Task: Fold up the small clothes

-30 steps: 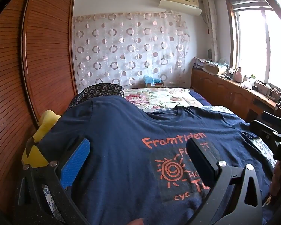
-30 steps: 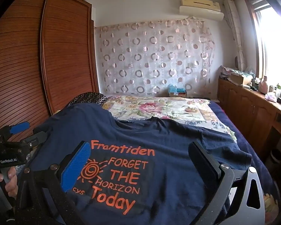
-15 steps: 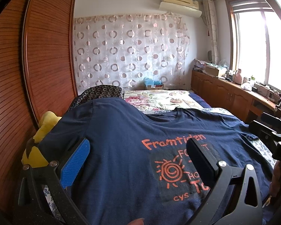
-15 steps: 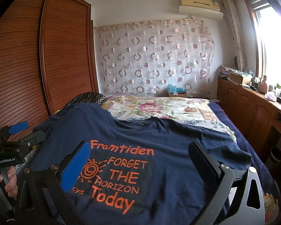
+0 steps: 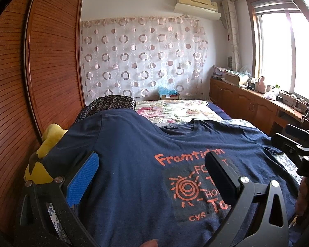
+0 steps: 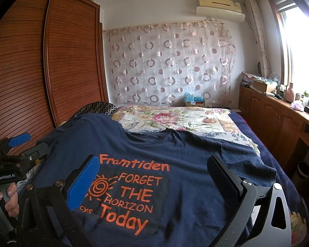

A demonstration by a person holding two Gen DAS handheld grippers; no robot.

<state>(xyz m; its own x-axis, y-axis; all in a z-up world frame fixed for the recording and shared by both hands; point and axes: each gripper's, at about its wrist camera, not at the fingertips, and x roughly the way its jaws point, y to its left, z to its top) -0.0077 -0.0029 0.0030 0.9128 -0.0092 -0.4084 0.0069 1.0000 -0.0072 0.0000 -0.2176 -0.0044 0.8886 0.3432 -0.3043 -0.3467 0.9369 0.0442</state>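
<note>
Navy T-shirt (image 6: 175, 154) flat, seemingly unfolded

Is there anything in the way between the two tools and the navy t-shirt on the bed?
Nothing visible. The navy t-shirt lies spread print-up directly below both open tools, the left tool and right tool, with only air between. The yellow plush toy sits partly under the shirt's left edge, off to the side.
</note>
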